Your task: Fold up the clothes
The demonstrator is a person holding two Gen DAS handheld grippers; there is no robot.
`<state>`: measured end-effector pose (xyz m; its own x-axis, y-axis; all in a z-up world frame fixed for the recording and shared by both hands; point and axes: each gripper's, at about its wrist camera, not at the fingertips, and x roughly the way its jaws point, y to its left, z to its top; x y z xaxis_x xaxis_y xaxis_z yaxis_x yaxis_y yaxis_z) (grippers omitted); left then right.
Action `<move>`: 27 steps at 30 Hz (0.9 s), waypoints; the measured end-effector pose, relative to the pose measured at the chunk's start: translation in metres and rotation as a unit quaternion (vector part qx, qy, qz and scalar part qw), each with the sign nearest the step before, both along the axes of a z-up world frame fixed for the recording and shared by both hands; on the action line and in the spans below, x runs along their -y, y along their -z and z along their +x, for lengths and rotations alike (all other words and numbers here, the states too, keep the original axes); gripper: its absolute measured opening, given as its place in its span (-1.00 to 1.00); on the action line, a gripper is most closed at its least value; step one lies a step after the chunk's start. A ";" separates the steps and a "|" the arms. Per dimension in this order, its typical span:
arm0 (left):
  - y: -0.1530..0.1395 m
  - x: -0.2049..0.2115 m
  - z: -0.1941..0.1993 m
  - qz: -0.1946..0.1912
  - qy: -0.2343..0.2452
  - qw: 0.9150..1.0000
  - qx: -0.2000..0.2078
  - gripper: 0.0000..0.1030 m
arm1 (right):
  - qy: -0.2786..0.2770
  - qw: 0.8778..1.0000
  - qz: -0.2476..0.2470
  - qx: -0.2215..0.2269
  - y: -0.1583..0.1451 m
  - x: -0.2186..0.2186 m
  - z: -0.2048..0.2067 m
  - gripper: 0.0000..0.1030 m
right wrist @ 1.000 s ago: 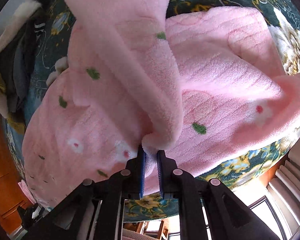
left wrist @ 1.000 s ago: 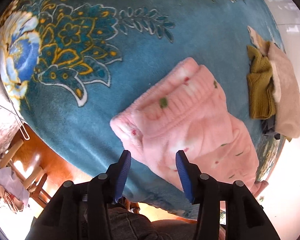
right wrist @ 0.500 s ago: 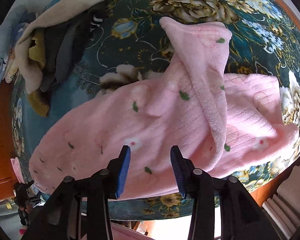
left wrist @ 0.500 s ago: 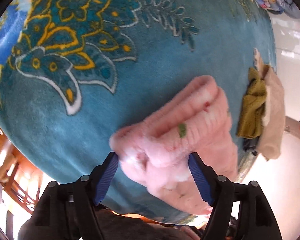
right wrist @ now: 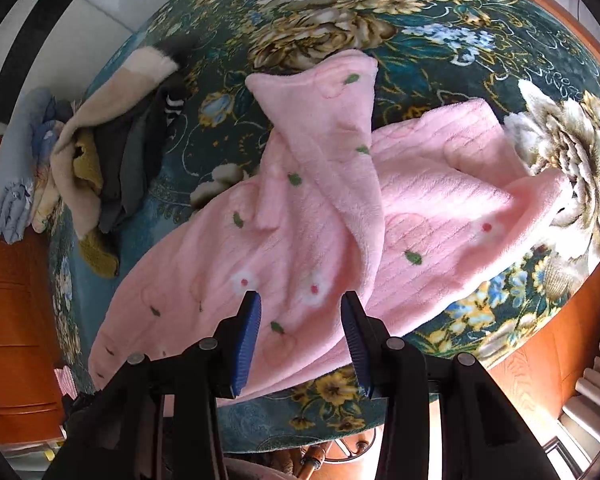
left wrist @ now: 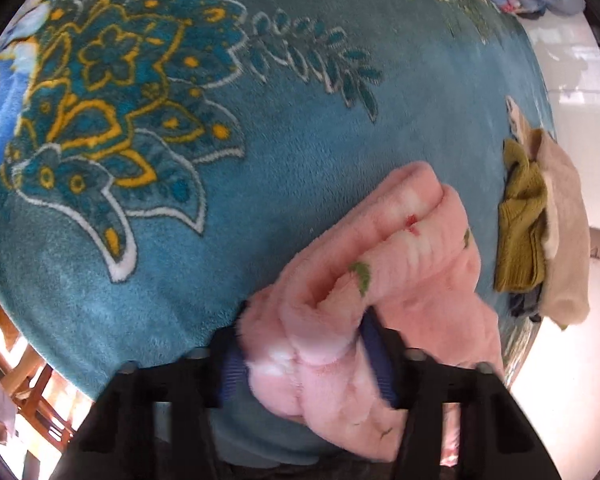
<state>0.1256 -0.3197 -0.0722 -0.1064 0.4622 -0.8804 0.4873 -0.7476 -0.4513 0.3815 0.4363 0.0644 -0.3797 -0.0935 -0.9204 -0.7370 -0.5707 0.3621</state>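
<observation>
A pink fleece garment with small flowers and green leaves lies spread on the teal floral blanket. One sleeve lies folded across its middle. My right gripper is open and empty just above the garment's near part. In the left wrist view my left gripper has its blue pads closed around a bunched corner of the pink garment, which fills the gap between the fingers.
A pile of other clothes, beige, mustard and dark grey, lies at the blanket's edge; it also shows in the left wrist view. Folded light-blue laundry sits beyond it. Orange wooden furniture stands beside the bed.
My right gripper let go of the sleeve, opened and drew back. My left gripper moved onto the garment's corner and closed on it.
</observation>
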 end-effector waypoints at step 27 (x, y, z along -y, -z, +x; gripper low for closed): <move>-0.012 0.000 0.013 0.018 -0.111 0.980 -0.164 -0.42 | 0.017 0.996 0.091 0.013 0.019 -0.091 -0.104 -0.94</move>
